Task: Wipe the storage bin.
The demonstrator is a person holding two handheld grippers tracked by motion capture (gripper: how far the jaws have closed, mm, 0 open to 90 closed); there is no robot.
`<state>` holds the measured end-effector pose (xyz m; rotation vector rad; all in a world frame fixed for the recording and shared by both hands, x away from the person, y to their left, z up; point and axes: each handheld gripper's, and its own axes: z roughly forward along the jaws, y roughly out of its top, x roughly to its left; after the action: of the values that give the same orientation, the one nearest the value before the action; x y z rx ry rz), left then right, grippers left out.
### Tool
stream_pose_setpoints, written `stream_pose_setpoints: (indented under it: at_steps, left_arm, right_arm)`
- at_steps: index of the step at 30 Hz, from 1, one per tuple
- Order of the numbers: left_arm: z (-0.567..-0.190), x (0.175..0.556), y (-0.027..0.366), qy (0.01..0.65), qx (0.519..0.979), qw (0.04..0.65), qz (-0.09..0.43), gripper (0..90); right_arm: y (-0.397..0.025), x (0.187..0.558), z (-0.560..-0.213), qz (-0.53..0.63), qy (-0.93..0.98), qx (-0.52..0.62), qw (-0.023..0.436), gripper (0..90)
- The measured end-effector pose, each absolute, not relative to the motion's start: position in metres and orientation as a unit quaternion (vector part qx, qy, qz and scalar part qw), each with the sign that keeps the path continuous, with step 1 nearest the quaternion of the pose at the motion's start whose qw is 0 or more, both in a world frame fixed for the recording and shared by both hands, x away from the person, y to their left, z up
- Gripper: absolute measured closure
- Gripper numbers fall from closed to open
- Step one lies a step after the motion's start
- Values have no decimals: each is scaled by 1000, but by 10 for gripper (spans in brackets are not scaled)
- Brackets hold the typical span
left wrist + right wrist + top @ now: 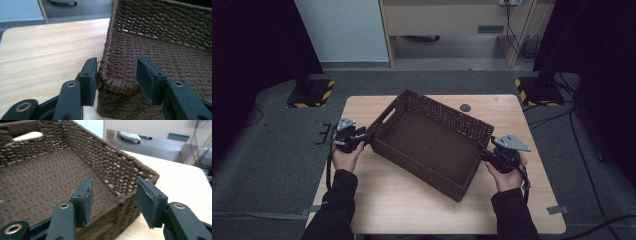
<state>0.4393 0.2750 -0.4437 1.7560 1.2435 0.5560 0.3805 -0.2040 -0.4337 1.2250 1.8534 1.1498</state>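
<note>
A dark brown wicker basket (432, 142) sits askew on the light wooden table (402, 200), empty, with a handle slot in its left end wall. My left gripper (368, 136) is at the basket's left corner. In the left gripper view it (117, 65) is open astride the rim of the basket (162, 50), one jaw touching the outside and the other inside. My right gripper (484, 154) is at the basket's right end. In the right gripper view it (115, 185) is open astride the wall of the basket (37, 177), with a gap on both sides.
A small black round cap (465, 107) is set in the table behind the basket. Two stand bases with yellow-black tape (312, 92) (539, 91) rest on the grey floor beyond the table. A wooden cabinet (447, 20) and cables stand at the back.
</note>
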Motion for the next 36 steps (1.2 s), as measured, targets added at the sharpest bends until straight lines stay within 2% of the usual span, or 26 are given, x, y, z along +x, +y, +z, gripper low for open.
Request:
stream_pose_setpoints:
  at_steps: [6,7,8,15,17,19,24,29,31,32,33,34,36]
  left_arm:
    - [-444,423,276,503,704,452,216,508]
    - [-444,420,276,502,705,453,216,508]
    - [-443,418,276,501,706,452,215,508]
    - [-437,421,281,500,708,449,216,508]
    - [-443,422,281,502,718,436,204,552]
    - [-446,421,279,497,729,427,201,574]
    - [-443,411,276,488,730,434,199,687]
    - [-441,397,273,487,729,440,195,689]
    - [-442,391,273,484,729,445,192,679]
    - [-442,389,273,484,728,447,190,673]
    - [-442,387,273,485,727,447,190,673]
    - [-443,384,272,487,724,450,191,672]
    - [-443,383,272,485,725,451,189,667]
  right_arm:
    - [-197,368,-436,444,712,459,292,477]
    - [-196,368,-438,442,715,458,290,488]
    - [-194,369,-443,429,723,458,287,556]
    - [-198,379,-449,420,723,461,298,605]
    - [-201,388,-451,418,720,461,307,619]
    - [-202,390,-451,417,721,460,307,618]
    - [-205,382,-442,447,712,455,295,518]
    - [-204,364,-435,461,715,440,286,509]
    - [-203,356,-436,457,721,439,280,535]
    - [-203,351,-441,446,727,444,274,581]
    - [-203,351,-441,446,727,444,274,581]
    - [-203,350,-445,424,735,449,281,669]
    - [-205,350,-446,425,733,450,281,672]
